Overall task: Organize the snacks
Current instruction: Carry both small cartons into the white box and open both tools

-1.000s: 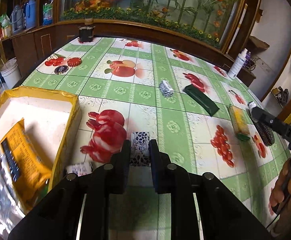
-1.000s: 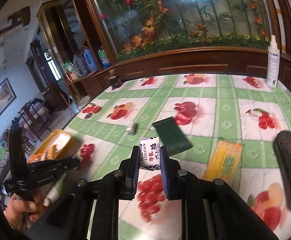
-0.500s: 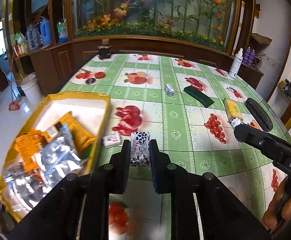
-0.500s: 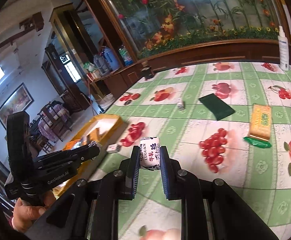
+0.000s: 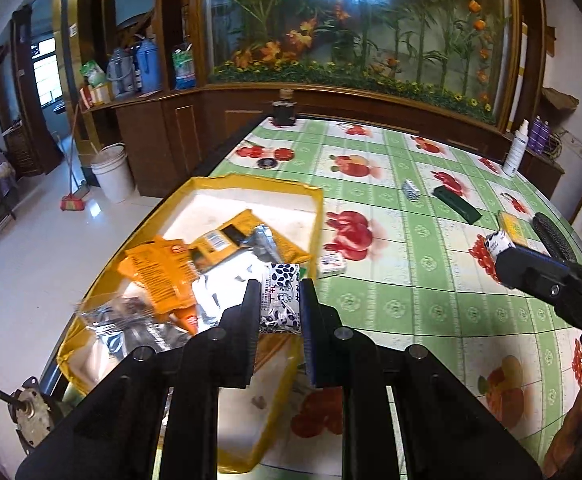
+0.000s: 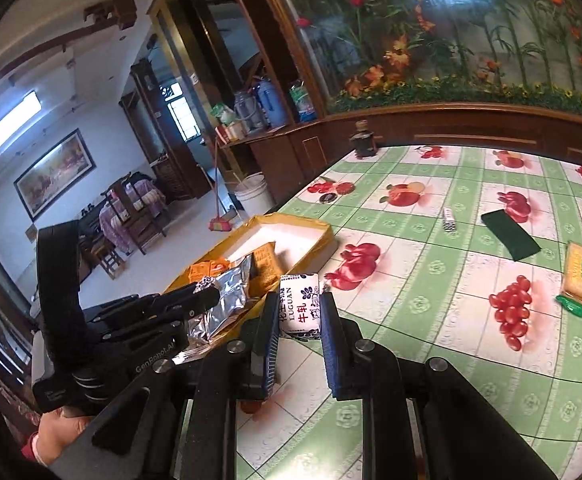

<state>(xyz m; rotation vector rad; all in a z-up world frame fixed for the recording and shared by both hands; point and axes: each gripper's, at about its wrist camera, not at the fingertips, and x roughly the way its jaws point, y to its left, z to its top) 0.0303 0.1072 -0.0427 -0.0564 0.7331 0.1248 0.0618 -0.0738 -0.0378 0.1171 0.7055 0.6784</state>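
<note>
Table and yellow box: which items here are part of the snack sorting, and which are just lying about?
Part of the job:
- left gripper, shut on a candy
- right gripper, shut on a LUGUAN candy
- yellow box
- cracker pack
- small candy

Lying about:
- spray bottle
- white bucket
- dark jar

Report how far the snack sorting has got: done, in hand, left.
Done: orange and silver packets already lie in the yellow box.
In hand: the left gripper and the right gripper each clamp a small wrapped candy, near the box.
Left on the table: a small white packet, a patterned candy, a dark green packet, a yellow biscuit pack.
</note>
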